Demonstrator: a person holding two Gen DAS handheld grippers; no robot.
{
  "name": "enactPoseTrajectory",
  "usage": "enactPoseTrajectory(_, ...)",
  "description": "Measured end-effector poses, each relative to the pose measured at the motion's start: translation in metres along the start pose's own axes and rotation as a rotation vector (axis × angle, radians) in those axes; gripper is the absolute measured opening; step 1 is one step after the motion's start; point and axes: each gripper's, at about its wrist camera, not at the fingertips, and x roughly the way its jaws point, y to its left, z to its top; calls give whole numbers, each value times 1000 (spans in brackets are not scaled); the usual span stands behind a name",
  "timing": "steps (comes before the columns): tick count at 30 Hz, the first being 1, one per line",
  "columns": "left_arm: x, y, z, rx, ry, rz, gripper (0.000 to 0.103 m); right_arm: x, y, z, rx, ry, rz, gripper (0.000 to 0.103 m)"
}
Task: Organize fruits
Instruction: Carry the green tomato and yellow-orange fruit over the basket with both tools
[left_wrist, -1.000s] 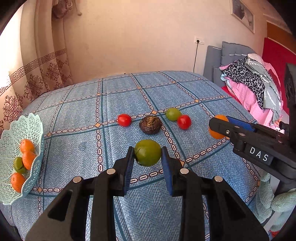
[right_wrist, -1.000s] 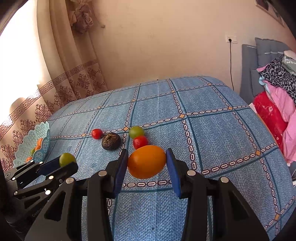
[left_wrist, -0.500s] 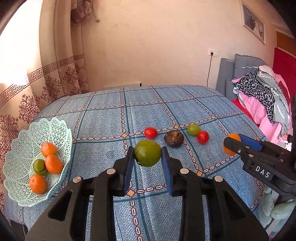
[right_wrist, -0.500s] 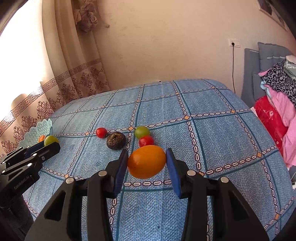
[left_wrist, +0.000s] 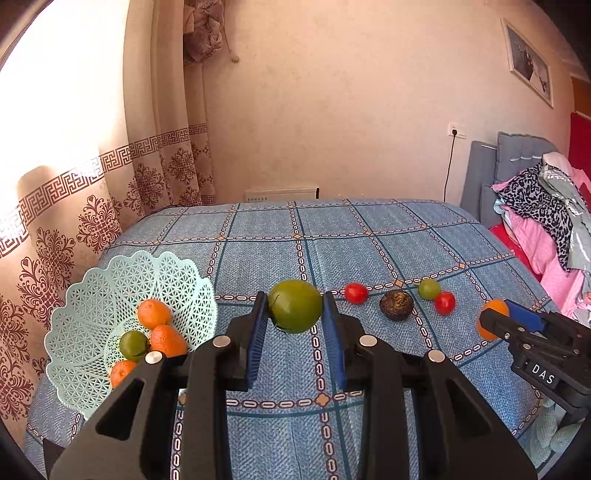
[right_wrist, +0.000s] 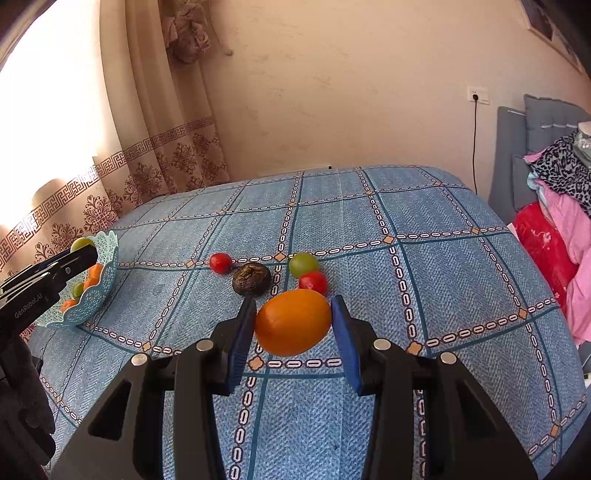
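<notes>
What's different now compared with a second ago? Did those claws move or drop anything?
The left claw has carried its round green fruit leftward toward the pale green lattice basket. Nothing was dropped or newly taken. The right claw still holds the oval orange fruit, and the two red tomatoes, small green fruit and dark wrinkled fruit lie unmoved on the blue checked cloth.

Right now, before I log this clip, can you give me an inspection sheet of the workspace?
Surface: blue patterned tablecloth, flat.
Job's things: mint basket at the left edge holds three orange fruits and one green; two red tomatoes, a small green fruit and a dark brown fruit lie loose.
Clutter: nothing seen.
Tongs: left tongs shut on green fruit; right tongs shut on orange fruit.
Cables: black cord from wall socket.
Surroundings: curtain, piled clothes.
</notes>
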Motion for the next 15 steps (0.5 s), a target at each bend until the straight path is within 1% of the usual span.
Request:
enactPoseTrajectory(6,-8,23,2,-30,-18,36,30,-5,8,-3,-23,-7,12,42)
enactPoseTrajectory(15,-20,60,3,-55,-35,106,30,-4,28,8,-70,-2,26,42)
